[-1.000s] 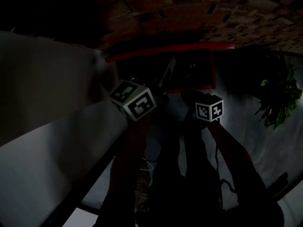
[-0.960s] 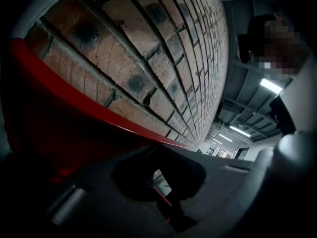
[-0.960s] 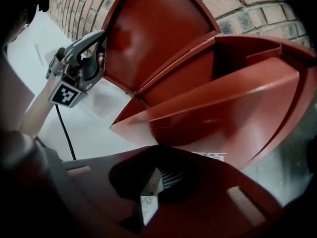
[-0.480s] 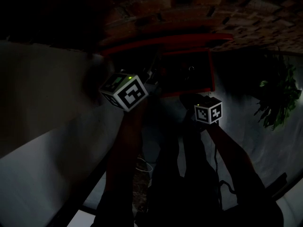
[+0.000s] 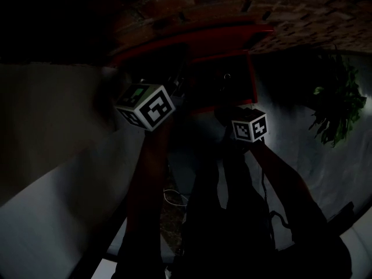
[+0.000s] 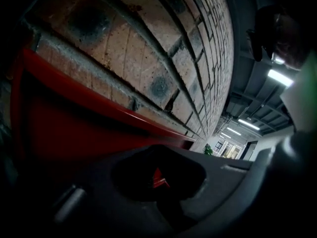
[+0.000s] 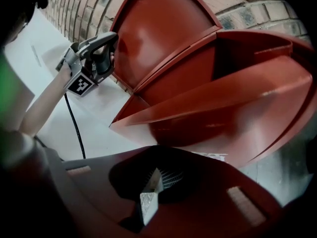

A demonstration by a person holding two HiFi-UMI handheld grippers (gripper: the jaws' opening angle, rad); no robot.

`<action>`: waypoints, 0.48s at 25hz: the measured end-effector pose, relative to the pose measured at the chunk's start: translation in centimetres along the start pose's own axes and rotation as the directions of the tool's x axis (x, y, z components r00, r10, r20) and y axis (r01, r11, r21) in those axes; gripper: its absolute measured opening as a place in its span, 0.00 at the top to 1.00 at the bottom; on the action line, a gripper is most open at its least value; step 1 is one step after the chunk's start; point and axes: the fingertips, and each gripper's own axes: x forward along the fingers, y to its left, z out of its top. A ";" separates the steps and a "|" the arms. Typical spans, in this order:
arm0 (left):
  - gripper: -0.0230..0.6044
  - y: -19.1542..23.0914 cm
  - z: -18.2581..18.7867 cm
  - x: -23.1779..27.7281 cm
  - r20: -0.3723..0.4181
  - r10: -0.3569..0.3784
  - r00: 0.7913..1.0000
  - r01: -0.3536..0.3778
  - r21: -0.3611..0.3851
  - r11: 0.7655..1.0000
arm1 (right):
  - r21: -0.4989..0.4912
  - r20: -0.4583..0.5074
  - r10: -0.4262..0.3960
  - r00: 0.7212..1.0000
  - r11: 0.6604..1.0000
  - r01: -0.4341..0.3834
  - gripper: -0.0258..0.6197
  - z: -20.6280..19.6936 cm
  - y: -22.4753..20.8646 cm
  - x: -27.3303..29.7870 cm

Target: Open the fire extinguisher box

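The red fire extinguisher box (image 5: 235,60) hangs on a brick wall, dim in the head view. In the right gripper view one red door (image 7: 158,24) is swung wide to the left. A second red panel (image 7: 223,113) juts toward me below the box's dark inside (image 7: 247,58). My left gripper (image 7: 111,51) is at the wide door's outer edge and looks shut on it, with a red sliver between its jaws (image 6: 157,178). My right gripper (image 7: 150,195) is shut on nothing, just below the lower panel. Both marker cubes show in the head view, left gripper (image 5: 177,90) and right gripper (image 5: 226,114).
Brick wall (image 5: 279,16) runs behind and above the box. A green plant (image 5: 337,109) stands to the right. A black cable (image 7: 72,128) trails from the left gripper over the pale floor. A light slab (image 5: 46,132) fills the head view's left side.
The left gripper has moved left and up, and the door's edge has moved with it. The right gripper has shifted slightly up and left and stays close under the box.
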 end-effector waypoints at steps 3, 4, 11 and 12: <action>0.97 -1.3 -0.1 -0.1 -0.007 -0.022 1.000 0.022 0.015 1.000 | 0.013 -0.013 -0.010 1.000 1.000 0.010 0.96 -0.4 -0.1 -0.3; 0.97 -1.7 0.1 -0.2 -0.005 -0.028 1.000 0.028 0.018 0.999 | 0.020 -0.017 -0.014 1.000 1.000 0.015 0.96 -0.5 -0.1 -0.3; 0.97 -4.2 0.0 -0.4 -0.110 -0.025 0.994 0.047 0.204 0.978 | 0.023 -0.040 -0.020 0.999 1.000 0.020 0.96 -0.2 -0.2 -0.3; 0.97 -4.7 -0.3 -0.5 -0.120 -0.028 0.992 0.055 0.222 0.974 | 0.023 -0.048 -0.017 0.999 1.000 0.018 0.96 -0.3 -0.1 -0.3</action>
